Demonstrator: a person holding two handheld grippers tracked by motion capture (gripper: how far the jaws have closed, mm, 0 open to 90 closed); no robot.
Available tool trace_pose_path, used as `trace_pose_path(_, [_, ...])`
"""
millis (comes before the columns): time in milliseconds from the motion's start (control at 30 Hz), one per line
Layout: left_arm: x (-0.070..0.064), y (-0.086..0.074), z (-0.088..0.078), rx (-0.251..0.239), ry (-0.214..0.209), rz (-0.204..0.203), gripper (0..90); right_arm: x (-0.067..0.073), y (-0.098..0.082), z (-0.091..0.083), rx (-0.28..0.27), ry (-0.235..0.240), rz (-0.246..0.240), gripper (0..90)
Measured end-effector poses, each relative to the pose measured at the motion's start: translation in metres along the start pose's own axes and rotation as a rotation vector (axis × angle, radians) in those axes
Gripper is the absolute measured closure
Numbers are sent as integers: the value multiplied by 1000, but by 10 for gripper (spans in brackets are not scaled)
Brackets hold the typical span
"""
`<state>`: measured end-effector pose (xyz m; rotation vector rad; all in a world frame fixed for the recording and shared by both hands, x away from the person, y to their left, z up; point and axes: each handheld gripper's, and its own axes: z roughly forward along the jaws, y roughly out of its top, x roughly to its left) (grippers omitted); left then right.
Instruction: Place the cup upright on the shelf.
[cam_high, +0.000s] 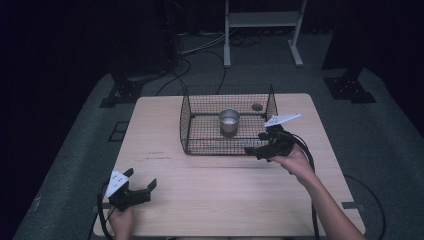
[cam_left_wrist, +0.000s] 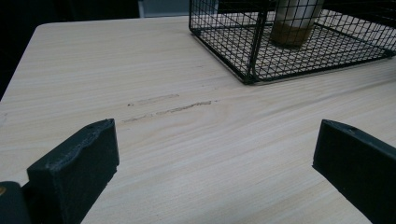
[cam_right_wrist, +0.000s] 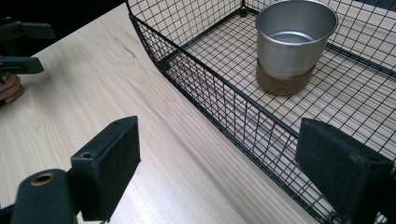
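Note:
A black wire basket stands on the far half of the wooden table. Inside it a shiny metal cup sits upright on a brown cork base. My right gripper hovers at the basket's near right corner, open, its jaws straddling the front wall with nothing between them. In the right gripper view the cup is empty. My left gripper rests open near the table's front left edge, far from the basket, pointing toward the cup.
A faint scuff mark runs across the wood between the left gripper and the basket. A small dark round object lies by the basket's far right corner. Behind the table stand a metal frame and floor cables.

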<state>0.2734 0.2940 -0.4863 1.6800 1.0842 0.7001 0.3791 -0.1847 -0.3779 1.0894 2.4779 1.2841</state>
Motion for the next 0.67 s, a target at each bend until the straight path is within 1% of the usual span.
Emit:
trace_pose_path(433, [0, 0, 0, -1, 1, -2, 0, -3, -20, -9, -11, 6, 18, 132])
trace_pose_path(467, [0, 0, 0, -2, 1, -2, 0, -2, -22, -10, -12, 12, 24, 132])
trace_pose_path(533, [0, 0, 0, 4, 1, 2, 0, -1, -30, -12, -12, 15, 20, 132])
trace_pose_path(600, [0, 0, 0, 3, 0, -1, 0, -1, -33, -13, -12, 21, 21, 132])
trace_pose_path(633, [0, 0, 0, 4, 1, -5, 0, 2, -40, -16, -17, 26, 21, 132])
trace_pose_path(667, [0, 0, 0, 4, 1, -5, 0, 3, -43, -17, -20, 27, 22, 132])
